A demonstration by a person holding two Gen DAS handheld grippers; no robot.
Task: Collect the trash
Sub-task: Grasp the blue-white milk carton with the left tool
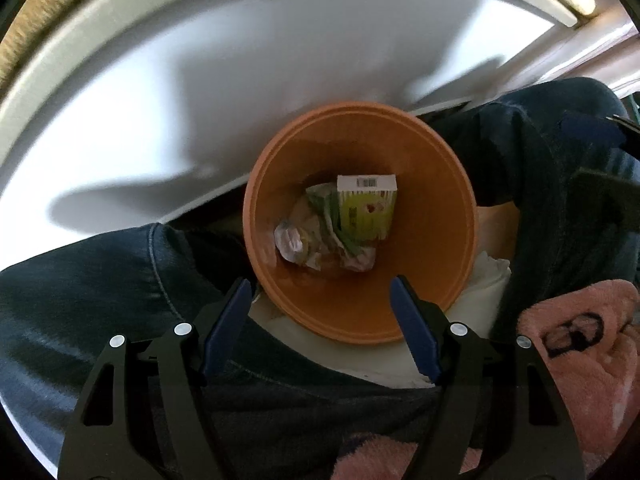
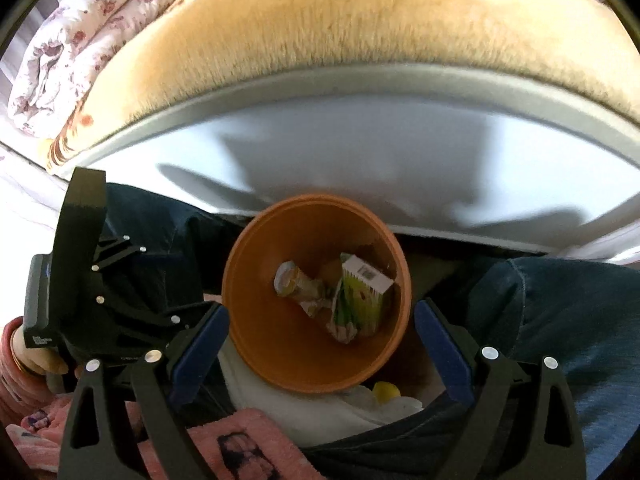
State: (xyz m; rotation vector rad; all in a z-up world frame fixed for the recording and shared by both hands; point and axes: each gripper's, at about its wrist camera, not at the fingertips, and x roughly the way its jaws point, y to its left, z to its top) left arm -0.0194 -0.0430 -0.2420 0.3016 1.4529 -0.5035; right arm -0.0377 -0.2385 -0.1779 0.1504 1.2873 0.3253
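Observation:
An orange trash bin [image 1: 432, 216] stands on the floor between the person's knees, seen from above; it also shows in the right wrist view [image 2: 256, 344]. Inside lie a green and white carton [image 1: 366, 208] [image 2: 362, 294] and crumpled wrappers [image 1: 316, 246] [image 2: 298, 286]. My left gripper [image 1: 320, 328] is open and empty above the bin's near rim. My right gripper [image 2: 320, 352] is open and empty above the bin's near rim. The left gripper's body [image 2: 104, 284] shows at the left of the right wrist view.
The white bed side [image 1: 200, 92] [image 2: 360, 152] rises just behind the bin, topped by a tan fuzzy blanket [image 2: 320, 24] and a floral quilt [image 2: 72, 48]. Jeans-clad legs [image 1: 100, 280] [image 2: 560, 312] flank the bin. Pink fleece [image 1: 580, 340] and a white item [image 2: 320, 408] lie nearest.

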